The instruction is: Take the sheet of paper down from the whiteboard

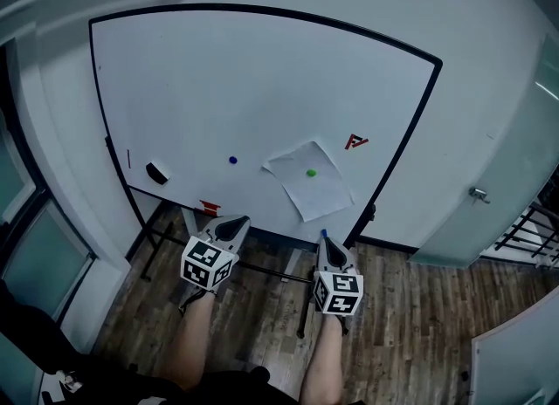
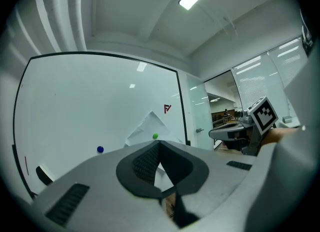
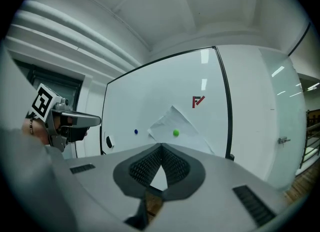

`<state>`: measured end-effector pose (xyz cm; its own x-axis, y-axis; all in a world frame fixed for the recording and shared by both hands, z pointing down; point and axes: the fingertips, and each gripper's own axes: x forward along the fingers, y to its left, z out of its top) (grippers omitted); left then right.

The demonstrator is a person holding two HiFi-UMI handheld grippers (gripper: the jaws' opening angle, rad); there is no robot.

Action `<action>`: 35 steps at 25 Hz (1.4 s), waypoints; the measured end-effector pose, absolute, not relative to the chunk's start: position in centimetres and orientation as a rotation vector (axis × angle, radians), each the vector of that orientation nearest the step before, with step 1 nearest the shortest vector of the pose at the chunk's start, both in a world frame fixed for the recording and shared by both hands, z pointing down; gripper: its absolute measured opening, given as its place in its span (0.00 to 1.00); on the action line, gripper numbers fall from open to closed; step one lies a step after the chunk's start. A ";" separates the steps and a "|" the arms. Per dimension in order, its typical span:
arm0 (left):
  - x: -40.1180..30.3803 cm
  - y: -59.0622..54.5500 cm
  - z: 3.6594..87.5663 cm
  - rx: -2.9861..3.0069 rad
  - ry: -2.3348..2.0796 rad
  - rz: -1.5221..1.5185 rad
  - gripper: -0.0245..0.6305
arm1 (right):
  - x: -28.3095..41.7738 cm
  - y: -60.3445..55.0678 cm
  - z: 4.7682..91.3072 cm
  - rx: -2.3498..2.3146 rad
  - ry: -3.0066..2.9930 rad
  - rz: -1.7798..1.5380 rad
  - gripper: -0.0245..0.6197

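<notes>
A white sheet of paper [image 1: 310,180] hangs tilted on the whiteboard [image 1: 244,98], pinned by a green magnet [image 1: 311,172]. The paper [image 2: 146,128] [image 3: 175,123] and the green magnet [image 2: 155,136] [image 3: 176,132] show in both gripper views. My left gripper [image 1: 231,224] is shut and empty, short of the board and below the sheet's left. My right gripper [image 1: 323,239] is also shut and empty, just below the sheet's lower edge. In their own views the left gripper [image 2: 159,143] and the right gripper [image 3: 161,147] have tips that meet, with nothing between them.
A blue magnet [image 1: 233,160], a black eraser [image 1: 157,173] and a red mark [image 1: 355,141] are on the board. A red item [image 1: 210,208] sits at the board's lower edge. The board stands on a black frame over wood floor. A glass door with a handle [image 1: 478,194] is at right.
</notes>
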<state>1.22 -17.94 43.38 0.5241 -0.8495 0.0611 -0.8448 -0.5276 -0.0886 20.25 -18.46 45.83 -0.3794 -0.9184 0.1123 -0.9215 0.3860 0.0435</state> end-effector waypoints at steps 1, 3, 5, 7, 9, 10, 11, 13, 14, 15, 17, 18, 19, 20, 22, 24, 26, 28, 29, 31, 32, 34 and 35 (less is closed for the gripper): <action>1.4 -18.4 43.4 -2.698 1.508 -0.155 0.07 | 20.4 -18.9 45.9 1.676 -2.523 0.044 0.07; 1.6 -19.1 43.5 -2.688 1.524 -0.166 0.07 | 20.5 -19.8 46.0 1.662 -2.544 0.057 0.07; 1.6 -19.7 43.5 -2.673 1.541 -0.175 0.07 | 20.2 -20.6 46.2 1.637 -2.567 0.065 0.07; 2.1 -20.3 43.6 -2.670 1.545 -0.184 0.07 | 20.4 -21.2 46.4 1.626 -2.574 0.067 0.07; 2.6 -21.1 43.8 -2.674 1.544 -0.188 0.07 | 20.6 -21.9 46.6 1.622 -2.579 0.075 0.07; 2.7 -21.5 43.9 -2.676 1.544 -0.188 0.07 | 20.5 -22.3 46.7 1.619 -2.582 0.081 0.07; 2.7 -22.0 43.9 -2.676 1.543 -0.189 0.07 | 20.5 -22.8 46.8 1.615 -2.584 0.086 0.07; 2.7 -23.0 44.1 -2.678 1.541 -0.194 0.07 | 20.3 -23.8 47.2 1.613 -2.579 0.094 0.07; 2.6 -23.6 44.3 -2.680 1.540 -0.196 0.07 | 20.2 -24.3 47.3 1.615 -2.574 0.096 0.07; 2.3 -24.3 44.4 -2.682 1.541 -0.196 0.07 | 20.0 -24.9 47.5 1.618 -2.568 0.097 0.07; 1.6 -25.7 44.8 -2.686 1.546 -0.196 0.07 | 19.5 -26.0 47.7 1.624 -2.557 0.099 0.07; 1.2 -26.4 45.1 -2.689 1.547 -0.195 0.07 | 19.3 -26.6 47.9 1.629 -2.549 0.100 0.07; 0.8 -27.2 45.3 -2.694 1.545 -0.192 0.07 | 19.1 -27.2 48.0 1.634 -2.539 0.099 0.07; 0.5 -28.1 45.5 -2.701 1.538 -0.187 0.07 | 18.9 -27.9 48.2 1.640 -2.525 0.095 0.07; -0.1 -30.2 45.5 -2.720 1.519 -0.171 0.07 | 18.4 -29.6 48.2 1.657 -2.495 0.082 0.07; -0.8 -32.4 45.4 -2.743 1.502 -0.150 0.07 | 17.6 -31.2 47.7 1.678 -2.473 0.071 0.07; -1.2 -34.3 45.1 -2.764 1.467 -0.135 0.07 | 16.8 -32.7 47.0 1.712 -2.452 0.061 0.07; -1.5 -35.8 45.1 -2.783 1.420 -0.134 0.07 | 16.2 -34.1 46.8 1.747 -2.422 0.050 0.07; -1.6 -36.5 45.2 -2.795 1.399 -0.136 0.07 | 15.8 -34.7 46.7 1.759 -2.408 0.048 0.07; -1.9 -37.6 45.6 -2.828 1.357 -0.136 0.07 | 15.0 -35.5 46.7 1.777 -2.385 0.051 0.07; -1.9 -38.0 45.8 -2.845 1.333 -0.135 0.07 | 14.7 -35.8 46.8 1.788 -2.372 0.054 0.07; -2.2 -38.8 45.9 -2.867 1.289 -0.134 0.07 | 14.0 -36.4 46.8 1.811 -2.352 0.056 0.07; -2.5 -39.3 46.0 -2.874 1.271 -0.135 0.07 | 13.6 -36.7 46.8 1.822 -2.343 0.055 0.07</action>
<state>-2.47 -39.26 45.95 0.6697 -0.7384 0.0797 -0.7387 -0.6733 -0.0313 13.60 -36.73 46.82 -0.2374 -0.9584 0.1584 -0.9648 0.2516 0.0764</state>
